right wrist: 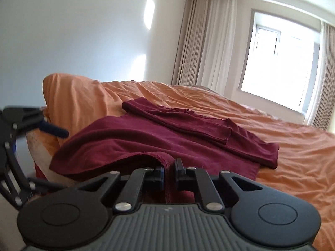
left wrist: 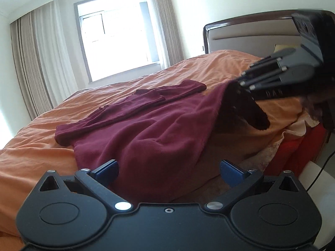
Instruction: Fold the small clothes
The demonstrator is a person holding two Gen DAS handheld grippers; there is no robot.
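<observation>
Maroon cloth, a small garment (left wrist: 134, 129), lay spread on the orange bedcover (left wrist: 37, 146), its sleeves folded across its far part. The right gripper (right wrist: 169, 173) was clamped on the garment's near hem, lifting that edge. The left gripper (left wrist: 169, 169) hung just before the near edge, its blue pads wide apart and empty. Beyond stood a padded headboard (left wrist: 251, 31), beige curtains (left wrist: 41, 62) and a bright window (right wrist: 278, 62). No writing was legible.

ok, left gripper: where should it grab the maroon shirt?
Probably the free near edge of the maroon shirt draping off the bed, coming in low from the front. The right gripper already pinches the opposite corner; the left gripper stands open just before that hem.
</observation>
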